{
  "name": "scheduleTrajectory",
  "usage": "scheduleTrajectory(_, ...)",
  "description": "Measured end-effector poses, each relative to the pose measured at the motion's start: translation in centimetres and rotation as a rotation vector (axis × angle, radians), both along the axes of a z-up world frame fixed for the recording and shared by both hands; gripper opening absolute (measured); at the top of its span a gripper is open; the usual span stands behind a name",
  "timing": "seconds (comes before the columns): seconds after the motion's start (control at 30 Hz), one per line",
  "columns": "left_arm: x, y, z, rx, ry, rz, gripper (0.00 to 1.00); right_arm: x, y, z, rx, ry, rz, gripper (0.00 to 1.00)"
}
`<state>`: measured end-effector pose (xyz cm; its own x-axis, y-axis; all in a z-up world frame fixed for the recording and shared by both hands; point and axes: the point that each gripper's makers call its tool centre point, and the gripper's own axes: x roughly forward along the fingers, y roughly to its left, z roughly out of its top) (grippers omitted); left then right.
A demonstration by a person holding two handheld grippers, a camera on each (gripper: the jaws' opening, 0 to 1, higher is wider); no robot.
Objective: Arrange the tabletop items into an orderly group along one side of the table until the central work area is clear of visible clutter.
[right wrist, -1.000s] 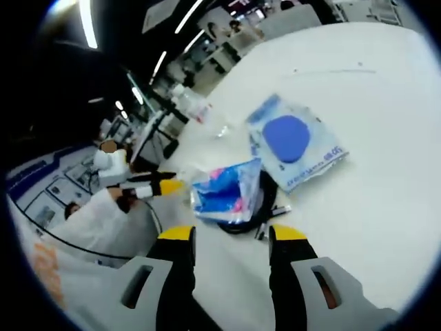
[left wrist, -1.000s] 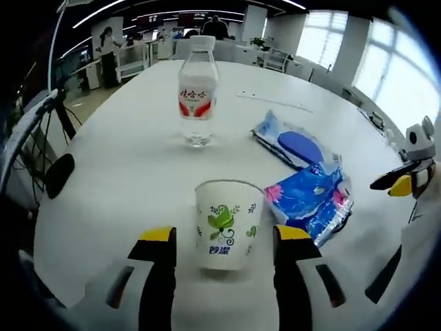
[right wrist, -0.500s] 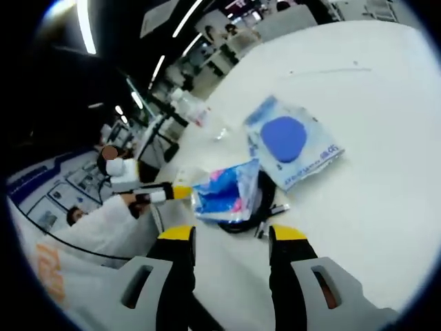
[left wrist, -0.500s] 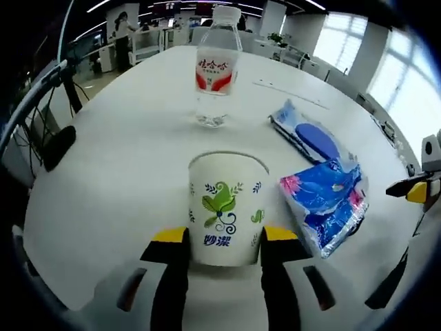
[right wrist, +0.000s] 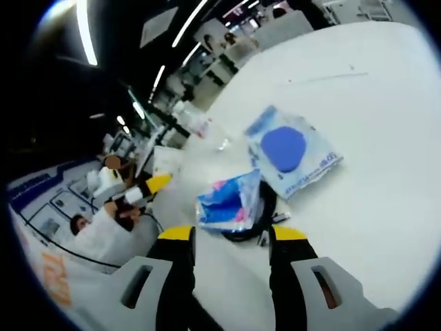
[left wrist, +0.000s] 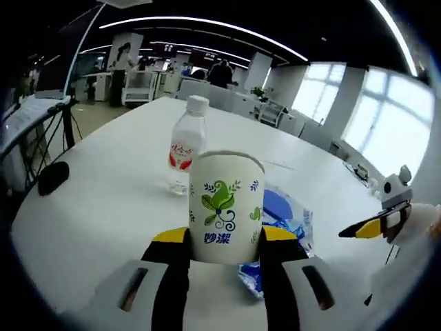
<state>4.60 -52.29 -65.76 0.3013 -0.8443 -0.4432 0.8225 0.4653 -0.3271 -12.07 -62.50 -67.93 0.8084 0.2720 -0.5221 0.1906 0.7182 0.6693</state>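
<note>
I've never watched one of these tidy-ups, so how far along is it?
Early, by the look of it. Nothing looks grouped along a side yet. In hand: the left gripper is shut on the paper cup. Left to move: the water bottle, the pouch with the blue disc, the blue floral packet and the black cable under it. The right gripper is open.

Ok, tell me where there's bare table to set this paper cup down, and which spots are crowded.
The left gripper holds the paper cup. Bare table stretches between the water bottle and the black object near the edge. More lies beyond the blue-disc packet, toward the far side. It is crowded where the blue floral packet rests on a black cable, beside that packet.
</note>
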Motion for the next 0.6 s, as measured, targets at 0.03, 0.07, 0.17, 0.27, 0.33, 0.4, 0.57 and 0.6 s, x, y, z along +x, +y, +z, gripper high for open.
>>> scheduleTrajectory(0.03, -0.3, -0.3, 0.0, -0.005, -0.001, -0.008, 0.38, 0.1, 0.2, 0.2, 0.011, -0.010, -0.002, 0.41)
scheduleTrajectory(0.07, -0.6, -0.6, 0.1, -0.011, -0.001, -0.014, 0.38, 0.2, 0.4, 0.4, 0.019, -0.019, -0.002, 0.41)
scheduleTrajectory(0.17, -1.8, -1.9, 0.5, -0.059, 0.020, -0.044, 0.38, 0.7, 0.8, 1.2, 0.036, -0.049, -0.001, 0.42)
scheduleTrajectory(0.27, -4.4, -3.6, 0.9, -0.097, 0.050, -0.135, 0.39, 1.5, 0.7, 2.4, 0.048, -0.104, -0.014, 0.43)
scheduleTrajectory(0.33, -6.3, -4.7, 1.0, -0.104, 0.045, -0.230, 0.39, 2.2, 0.7, 3.6, 0.085, -0.165, -0.036, 0.43)
scheduleTrajectory(0.4, -7.7, -5.7, 1.6, -0.144, 0.047, -0.293, 0.39, 2.5, 0.9, 4.4, 0.119, -0.200, -0.042, 0.45)
scheduleTrajectory(0.57, -11.2, -7.2, 3.2, -0.239, 0.107, -0.464, 0.39, 2.8, 1.4, 5.5, 0.110, -0.263, -0.025, 0.50)
scheduleTrajectory(0.6, -11.6, -7.2, 3.3, -0.238, 0.113, -0.492, 0.39, 2.9, 1.5, 6.0, 0.123, -0.287, -0.024, 0.51)
